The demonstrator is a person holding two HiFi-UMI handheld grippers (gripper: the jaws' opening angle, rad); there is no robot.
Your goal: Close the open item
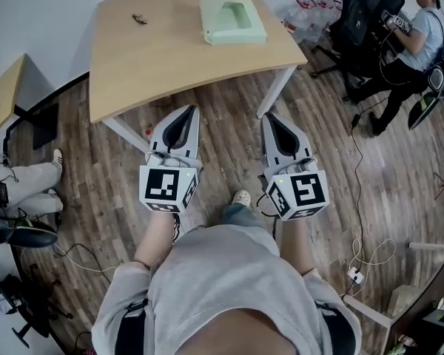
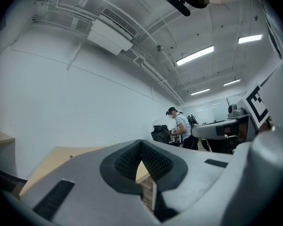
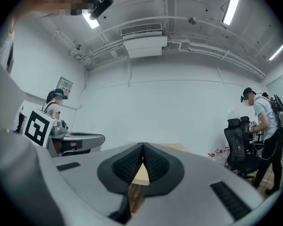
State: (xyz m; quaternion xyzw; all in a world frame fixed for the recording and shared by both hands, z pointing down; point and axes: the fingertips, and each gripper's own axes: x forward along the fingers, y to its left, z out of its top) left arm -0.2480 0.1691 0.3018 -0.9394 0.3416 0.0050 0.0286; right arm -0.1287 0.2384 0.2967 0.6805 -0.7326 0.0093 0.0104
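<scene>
Two hand-held grippers are being held side by side above the wooden floor (image 1: 229,132), close to the near edge of the worktop (image 1: 163,65) and pointing toward its far side. The left hand-held gripper (image 1: 186,112) (image 2: 141,146) is being held with its jaws fully together: in the left gripper view the ribbed pads (image 2: 126,160) are meeting at their tips, and nothing is being gripped. The right hand-held gripper (image 1: 271,118) (image 3: 142,149) is being held in the same state (jaws together, nothing between them), with only a sliver of tan worktop being seen below the closed tips. Each marker cube (image 1: 168,188) is being carried at the near end of its hand-held gripper, toward the person's body.

The box (image 1: 235,22), pale green, is lying on the far right part of the worktop, well apart from both hand-held grippers. Its lid (image 1: 212,1) is standing up from the left side, so the box is being shown open. A small dark object (image 1: 139,18) is lying on the far left part of the worktop, well apart from the box.

At the far right, a person (image 1: 418,39) is being seen beside a black chair (image 1: 361,13). White cables (image 1: 366,257) are trailing over the floor at the near right.
</scene>
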